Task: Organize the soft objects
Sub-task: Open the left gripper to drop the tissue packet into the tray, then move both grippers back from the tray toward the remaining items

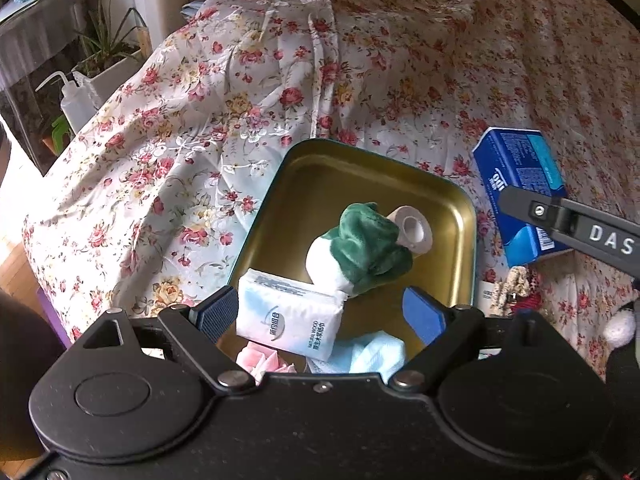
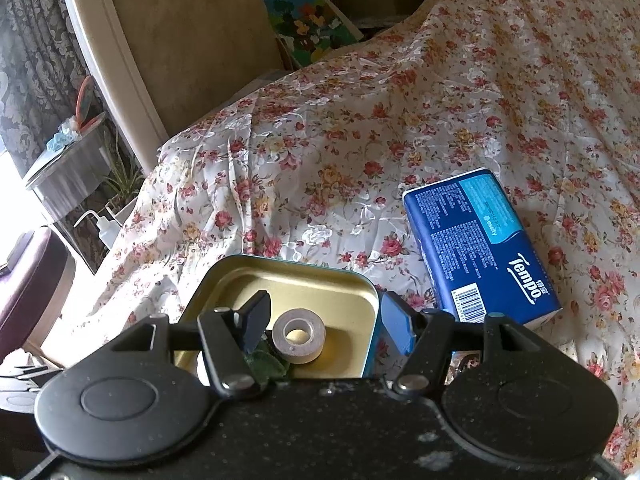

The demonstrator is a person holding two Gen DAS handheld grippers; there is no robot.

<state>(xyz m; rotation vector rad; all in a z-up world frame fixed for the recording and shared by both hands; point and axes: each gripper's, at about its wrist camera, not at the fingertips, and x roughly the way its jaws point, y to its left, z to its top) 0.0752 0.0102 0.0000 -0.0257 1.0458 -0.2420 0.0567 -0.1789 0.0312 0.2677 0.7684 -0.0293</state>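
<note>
**Blue tissue box is the right hand's job**

The blue tissue box (image 2: 480,248) lies on the flowery bed (image 2: 320,160), outside the tin (image 2: 280,272), up at about 1 o'clock from the right gripper (image 2: 326,322). Its long axis runs roughly 11 to 5. That gripper's fingers are apart and empty. The left gripper (image 1: 320,312) hangs spread over the white tissue pack (image 1: 288,324) in the tin, holding nothing, so I'd say right is nearer.

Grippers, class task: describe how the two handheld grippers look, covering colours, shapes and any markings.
Both the left gripper and right gripper have matte black bodies with round discs, silver rivets and blue ribbed finger pads. The right one's side shows white letters "DAS" in the left wrist view.
</note>
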